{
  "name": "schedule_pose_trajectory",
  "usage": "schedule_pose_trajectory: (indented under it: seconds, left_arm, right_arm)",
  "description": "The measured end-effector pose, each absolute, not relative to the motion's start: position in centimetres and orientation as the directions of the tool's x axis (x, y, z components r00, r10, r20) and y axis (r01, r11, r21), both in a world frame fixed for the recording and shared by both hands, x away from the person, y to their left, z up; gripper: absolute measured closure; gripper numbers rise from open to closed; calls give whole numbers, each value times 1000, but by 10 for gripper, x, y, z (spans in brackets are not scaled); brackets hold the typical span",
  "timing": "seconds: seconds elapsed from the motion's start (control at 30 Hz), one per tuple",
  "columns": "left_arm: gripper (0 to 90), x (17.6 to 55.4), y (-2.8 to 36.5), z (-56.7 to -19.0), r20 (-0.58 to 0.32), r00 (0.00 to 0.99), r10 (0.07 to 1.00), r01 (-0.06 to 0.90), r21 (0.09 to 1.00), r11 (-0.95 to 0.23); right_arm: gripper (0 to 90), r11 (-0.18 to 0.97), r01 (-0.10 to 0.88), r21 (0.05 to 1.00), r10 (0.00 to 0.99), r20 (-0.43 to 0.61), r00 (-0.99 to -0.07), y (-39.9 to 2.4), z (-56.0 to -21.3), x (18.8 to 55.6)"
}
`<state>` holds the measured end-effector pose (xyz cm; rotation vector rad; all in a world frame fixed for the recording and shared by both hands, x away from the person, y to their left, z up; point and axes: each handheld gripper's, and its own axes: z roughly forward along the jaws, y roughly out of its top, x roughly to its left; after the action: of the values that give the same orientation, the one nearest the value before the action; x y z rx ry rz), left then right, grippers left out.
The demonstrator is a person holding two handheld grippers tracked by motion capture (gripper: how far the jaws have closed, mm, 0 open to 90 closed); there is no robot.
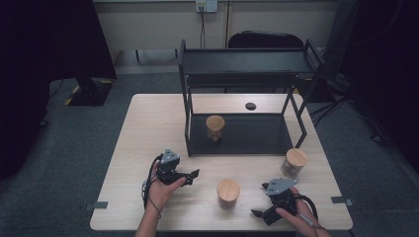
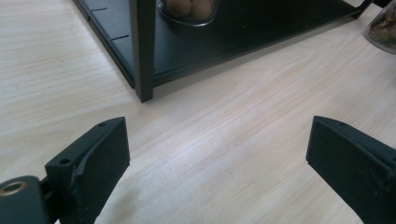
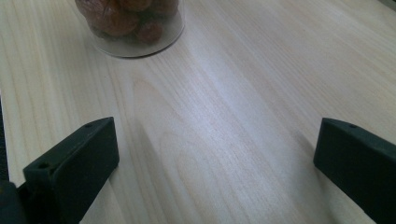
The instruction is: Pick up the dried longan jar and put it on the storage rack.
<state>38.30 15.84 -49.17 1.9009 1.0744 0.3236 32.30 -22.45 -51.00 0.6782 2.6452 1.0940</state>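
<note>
shelf jar point(image 2: 189, 10) cut off above its base.

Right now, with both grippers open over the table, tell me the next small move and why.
Probably ease the right gripper forward toward the wooden-lidded glass jar of brown nuts until the glass sits between its jaws. The jaws stand wide with bare light wooden table between them, and that jar stands straight ahead. The left gripper, also open, faces the black metal shelf, not a loose jar.

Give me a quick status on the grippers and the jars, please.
Left gripper and right gripper open, empty. Middle jar stands on the table between them, untouched; one jar on the rack's lower shelf. Nothing in the way.
</note>
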Motion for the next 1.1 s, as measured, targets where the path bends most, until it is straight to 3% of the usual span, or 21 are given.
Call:
schedule_pose_trajectory:
  seconds: [1.1]
  left_arm:
    - [58,366,186,-508,-136,542,830,591,764,-261]
  right_arm:
    - [0,621,337,708,484,-9,-875,-224,-510,323]
